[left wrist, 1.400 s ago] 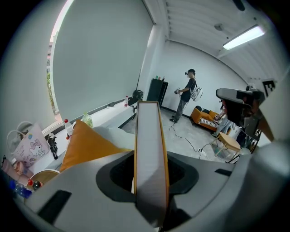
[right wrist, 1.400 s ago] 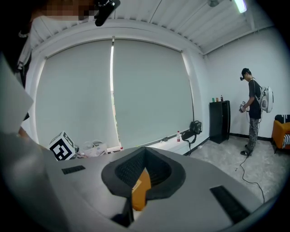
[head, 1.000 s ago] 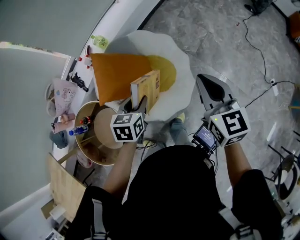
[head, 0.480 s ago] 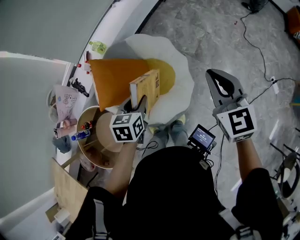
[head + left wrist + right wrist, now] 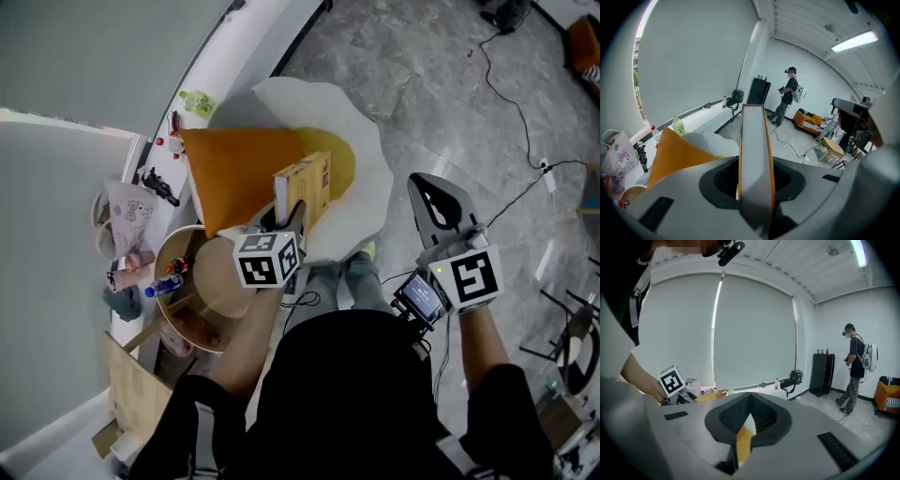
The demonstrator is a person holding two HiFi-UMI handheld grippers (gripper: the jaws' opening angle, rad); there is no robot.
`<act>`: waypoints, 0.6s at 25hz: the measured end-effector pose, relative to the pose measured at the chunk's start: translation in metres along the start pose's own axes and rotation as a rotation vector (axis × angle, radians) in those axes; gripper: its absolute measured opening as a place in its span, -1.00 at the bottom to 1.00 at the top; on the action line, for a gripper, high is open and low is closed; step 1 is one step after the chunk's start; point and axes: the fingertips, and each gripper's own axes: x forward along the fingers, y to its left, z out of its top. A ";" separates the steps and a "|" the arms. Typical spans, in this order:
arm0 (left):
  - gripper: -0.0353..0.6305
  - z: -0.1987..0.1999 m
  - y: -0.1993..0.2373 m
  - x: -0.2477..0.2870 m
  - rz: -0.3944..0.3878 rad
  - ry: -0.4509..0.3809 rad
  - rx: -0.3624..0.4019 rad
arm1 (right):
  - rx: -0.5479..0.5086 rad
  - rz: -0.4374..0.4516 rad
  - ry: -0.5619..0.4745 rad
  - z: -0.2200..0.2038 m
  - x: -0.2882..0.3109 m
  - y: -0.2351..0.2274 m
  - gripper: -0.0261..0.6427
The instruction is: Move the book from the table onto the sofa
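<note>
**Status:** transfer under way; placement not yet done.

- **Left claw:** the left claw (image 5: 292, 216) is clamped on the book (image 5: 305, 186). The left gripper view shows both jaws pressed against the covers. The book stands on edge with its page edge towards the camera.
- **Book:** it is clear of the round surface (image 5: 217, 270) and hangs in the air over the sofa (image 5: 367, 122), just beside the orange cushion (image 5: 234, 161). Whether its lower edge touches the seat cannot be told.
- **Right claw:** the right claw (image 5: 427, 183) is clenched on nothing. It is off to the side of the sofa, above the floor.

**Done:** pick-up and carry.

**Remaining, by estimate:** lower the book onto the sofa's yellow centre, lay it down, release the left claw and withdraw.
</note>
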 end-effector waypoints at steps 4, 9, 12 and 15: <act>-0.44 -0.016 0.024 0.017 -0.010 0.033 -0.031 | 0.033 0.009 -0.016 -0.011 0.019 0.023 -0.89; -0.44 -0.040 0.060 0.053 -0.005 0.068 -0.057 | 0.102 -0.001 0.040 -0.042 0.046 0.037 -0.89; -0.44 -0.060 0.077 0.081 0.002 0.102 -0.087 | 0.152 0.019 0.076 -0.065 0.057 0.044 -0.89; -0.44 -0.083 0.088 0.104 -0.005 0.135 -0.135 | 0.192 0.048 0.118 -0.095 0.066 0.055 -0.89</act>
